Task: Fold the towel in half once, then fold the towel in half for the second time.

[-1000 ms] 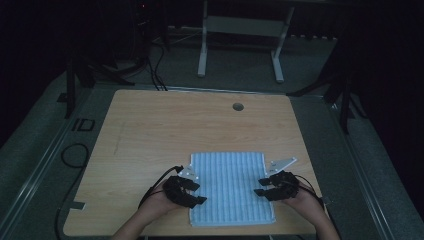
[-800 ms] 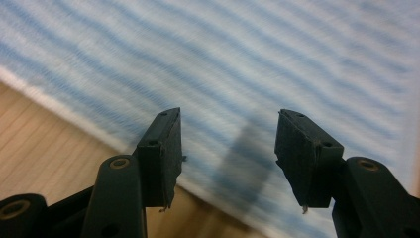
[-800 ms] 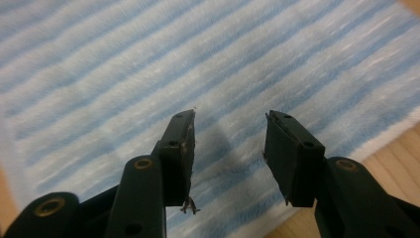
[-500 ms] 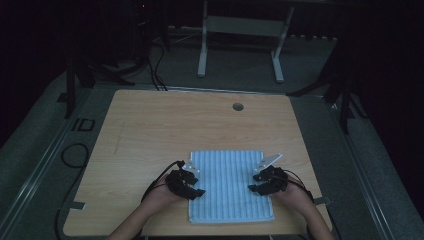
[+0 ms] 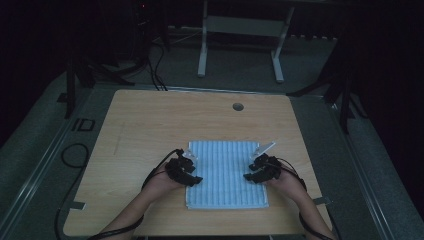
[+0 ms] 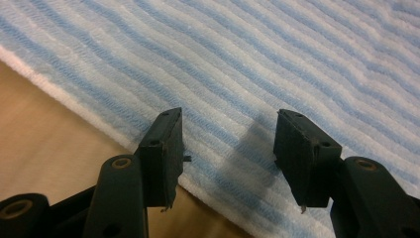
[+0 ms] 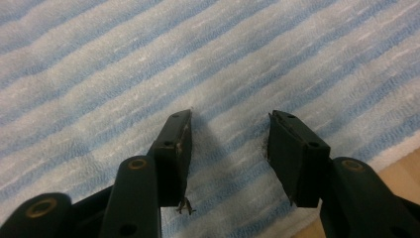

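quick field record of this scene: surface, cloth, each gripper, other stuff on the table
surface: wooden table
cloth: blue and white striped towel, lying flat near the front edge
left gripper: jaws open, over the towel's left edge, nothing between them
right gripper: jaws have just been opening, over the towel's right side, nothing between them
other: round hole near the far edge

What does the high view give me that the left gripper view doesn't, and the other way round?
High view alone: the whole wooden table, the round hole near its far edge, both hands, and the right tool at the towel's right side. Left gripper view alone: close detail, the left tool with jaws apart, nothing between them, poised over the towel's white hem beside bare wood. Both share the blue-and-white striped towel, lying flat, and the left tool at its left edge.
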A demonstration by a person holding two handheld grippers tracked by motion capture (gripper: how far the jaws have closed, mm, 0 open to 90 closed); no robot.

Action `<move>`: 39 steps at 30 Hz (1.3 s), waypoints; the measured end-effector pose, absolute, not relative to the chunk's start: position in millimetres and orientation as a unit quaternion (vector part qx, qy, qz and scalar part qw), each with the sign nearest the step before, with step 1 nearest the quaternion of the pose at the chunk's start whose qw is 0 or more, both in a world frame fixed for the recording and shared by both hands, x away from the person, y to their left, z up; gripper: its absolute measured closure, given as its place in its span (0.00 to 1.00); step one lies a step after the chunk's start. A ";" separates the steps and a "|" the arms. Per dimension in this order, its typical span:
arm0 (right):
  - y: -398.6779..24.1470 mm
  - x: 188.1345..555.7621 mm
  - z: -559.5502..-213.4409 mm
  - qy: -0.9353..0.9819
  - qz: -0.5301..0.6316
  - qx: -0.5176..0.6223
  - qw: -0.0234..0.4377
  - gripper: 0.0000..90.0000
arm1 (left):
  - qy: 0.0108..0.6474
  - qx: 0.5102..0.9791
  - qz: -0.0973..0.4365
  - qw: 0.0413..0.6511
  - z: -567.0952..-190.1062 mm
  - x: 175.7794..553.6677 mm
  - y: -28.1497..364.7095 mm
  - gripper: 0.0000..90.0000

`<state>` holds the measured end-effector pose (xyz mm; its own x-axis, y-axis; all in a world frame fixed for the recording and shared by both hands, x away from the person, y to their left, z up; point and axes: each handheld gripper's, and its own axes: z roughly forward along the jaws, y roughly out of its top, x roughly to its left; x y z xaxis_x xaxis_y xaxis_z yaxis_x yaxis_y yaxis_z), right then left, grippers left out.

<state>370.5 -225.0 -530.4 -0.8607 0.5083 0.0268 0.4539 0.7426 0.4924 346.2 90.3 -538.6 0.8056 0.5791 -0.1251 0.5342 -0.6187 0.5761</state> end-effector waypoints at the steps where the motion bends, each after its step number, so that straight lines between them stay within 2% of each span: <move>1: -223.4 373.3 -531.0 0.930 0.254 0.260 0.054 0.56 | 0.314 0.897 0.037 0.310 -538.9 348.8 91.9 0.50; 12: -220.6 374.4 -531.3 0.929 0.255 0.260 0.059 0.55 | 0.315 0.898 0.042 0.304 -537.6 348.1 92.5 0.49; 20: -227.5 377.4 -502.8 0.918 0.287 0.267 0.059 0.52 | 0.320 0.891 0.053 0.316 -513.9 353.8 103.6 0.49; 26: -245.3 400.6 -476.8 0.908 0.295 0.288 0.073 0.52 | 0.341 0.880 0.073 0.324 -491.7 377.7 116.0 0.49; 27: -250.4 413.0 -470.8 0.904 0.293 0.301 0.076 0.52 | 0.346 0.877 0.074 0.325 -488.7 383.3 117.4 0.45; 33: -255.8 439.5 -462.6 0.898 0.285 0.324 0.083 0.52 | 0.357 0.878 0.074 0.310 -482.3 416.1 115.3 0.45; 39: -254.1 464.5 -465.3 0.893 0.274 0.350 0.066 0.52 | 0.373 0.872 0.074 0.308 -492.3 443.3 115.2 0.45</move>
